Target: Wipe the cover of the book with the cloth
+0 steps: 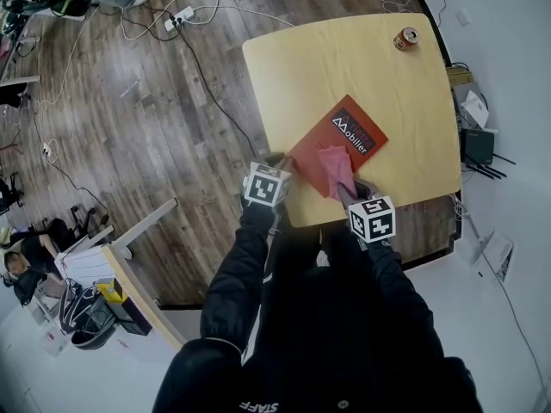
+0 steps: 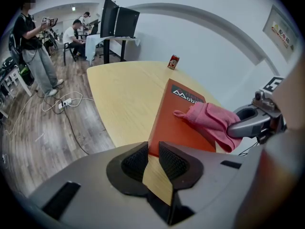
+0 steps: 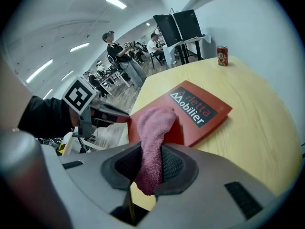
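Right gripper jaws clamped on pink cloth; cloth's free end draped forward, lying on red book cover, just short of white title print; left gripper jaws closed to narrow gap, pinching book's near corner; the two grippers side by side at near table edge; book flat on yellow wooden table, set at angle near person's side; red can upright at far corner, well apart from book; cables on wooden floor.
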{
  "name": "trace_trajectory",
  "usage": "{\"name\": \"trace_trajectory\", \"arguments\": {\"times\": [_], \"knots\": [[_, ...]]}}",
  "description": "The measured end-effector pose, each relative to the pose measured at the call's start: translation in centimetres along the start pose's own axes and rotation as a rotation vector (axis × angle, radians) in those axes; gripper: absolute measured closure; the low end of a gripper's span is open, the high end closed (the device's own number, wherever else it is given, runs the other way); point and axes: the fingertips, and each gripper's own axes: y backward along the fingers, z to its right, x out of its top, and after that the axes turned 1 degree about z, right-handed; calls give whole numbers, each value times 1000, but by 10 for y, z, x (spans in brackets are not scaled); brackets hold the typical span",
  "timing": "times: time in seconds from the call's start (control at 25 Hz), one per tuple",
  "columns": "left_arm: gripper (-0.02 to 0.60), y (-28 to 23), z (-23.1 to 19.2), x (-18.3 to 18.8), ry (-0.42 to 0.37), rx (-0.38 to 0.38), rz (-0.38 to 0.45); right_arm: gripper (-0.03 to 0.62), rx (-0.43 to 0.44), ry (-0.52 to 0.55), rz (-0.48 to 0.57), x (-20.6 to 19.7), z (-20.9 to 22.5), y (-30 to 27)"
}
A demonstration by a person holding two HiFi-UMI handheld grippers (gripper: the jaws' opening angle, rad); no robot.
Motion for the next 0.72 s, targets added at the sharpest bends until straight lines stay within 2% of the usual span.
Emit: {"name": "trace_trajectory", "arguments": {"times": [0.36, 0.52, 0.72], "knots": [[488, -1, 1, 2, 11, 0, -3, 502, 34, 49, 58, 69, -6, -43], [488, -2, 0, 2, 16, -3, 1, 502, 30, 38, 38, 78, 0, -65], [488, -3, -1, 2, 18, -5, -2, 502, 13, 7, 7, 69, 10, -75]]}}
